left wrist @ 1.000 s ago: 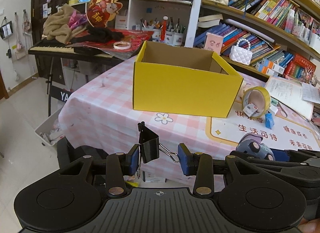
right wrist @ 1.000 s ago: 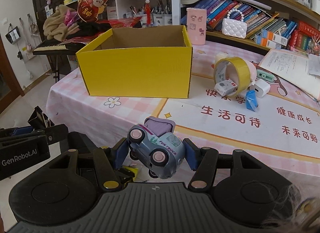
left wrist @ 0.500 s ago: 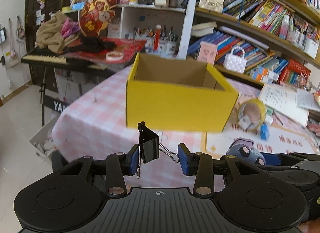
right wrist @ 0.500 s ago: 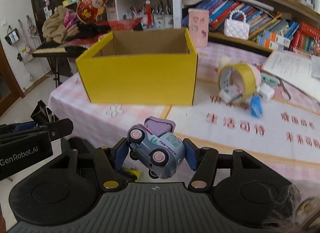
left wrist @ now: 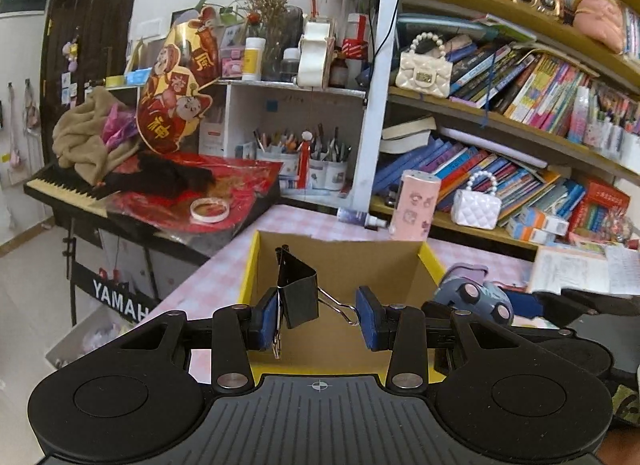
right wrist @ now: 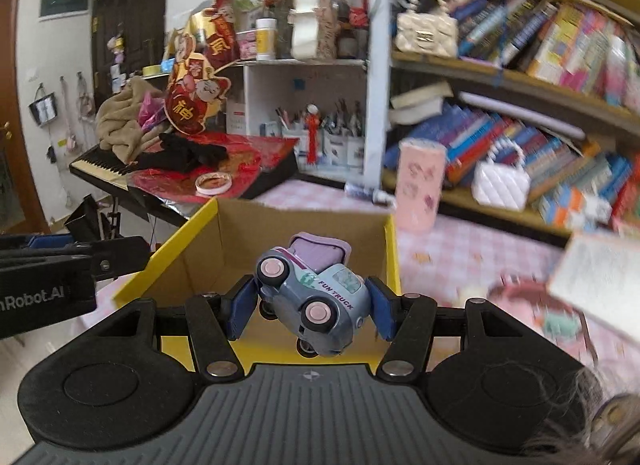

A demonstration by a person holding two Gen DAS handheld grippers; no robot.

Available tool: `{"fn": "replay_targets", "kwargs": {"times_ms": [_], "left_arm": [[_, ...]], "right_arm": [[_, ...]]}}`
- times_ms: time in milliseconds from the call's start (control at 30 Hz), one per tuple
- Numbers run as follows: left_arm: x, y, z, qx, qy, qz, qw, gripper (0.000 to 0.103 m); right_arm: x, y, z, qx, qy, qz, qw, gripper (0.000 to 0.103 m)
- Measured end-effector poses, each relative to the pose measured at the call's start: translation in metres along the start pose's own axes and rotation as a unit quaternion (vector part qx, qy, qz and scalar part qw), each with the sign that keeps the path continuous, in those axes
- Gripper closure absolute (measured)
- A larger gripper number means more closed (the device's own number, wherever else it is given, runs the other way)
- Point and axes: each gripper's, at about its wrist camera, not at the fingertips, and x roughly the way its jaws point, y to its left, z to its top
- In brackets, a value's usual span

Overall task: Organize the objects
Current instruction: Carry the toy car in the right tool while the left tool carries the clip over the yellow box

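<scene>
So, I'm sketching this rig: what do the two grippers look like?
Both grippers, left gripper and right gripper, are matte black plastic with a ribbed top, round discs, silver rivets and blue pads. The left's side reads "Robot.AI" in white.

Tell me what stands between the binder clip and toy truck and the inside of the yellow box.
Nothing visible does. The yellow box is open-topped, and what shows of its inside is bare cardboard. The left gripper holds the binder clip over the opening; the right gripper holds the toy truck there too.
</scene>
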Motion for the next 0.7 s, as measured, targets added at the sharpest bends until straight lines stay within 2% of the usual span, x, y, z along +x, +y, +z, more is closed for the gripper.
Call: {"fn": "replay_targets", "kwargs": {"times_ms": [100,233,433,533,700], "left_arm": [[0.030,-0.001,0.007,0.005,0.013,0.011,0.9998,0.064],[0.065,-0.001,0.010,0.011,0.035,0.022,0.9991,0.064],[0.111,0.000,0.003,0.016,0.088,0.030,0.9955,0.064],[0.126,0.000,-0.001,0.018,0.107,0.039,0.9934,0.064],[0.140,0.000,-0.005,0.017,0.129,0.043,0.9906,0.064]], "right_arm": [[0.033,-0.004,0.009,-0.031,0.012,0.006,0.999,0.046],[0.075,-0.016,0.015,-0.050,0.054,0.022,0.997,0.046],[0.118,-0.022,0.013,-0.104,0.096,0.044,0.989,0.046],[0.134,-0.018,0.014,-0.136,0.113,0.054,0.983,0.046],[0.153,-0.017,0.015,-0.150,0.151,0.078,0.974,0.046]]}}
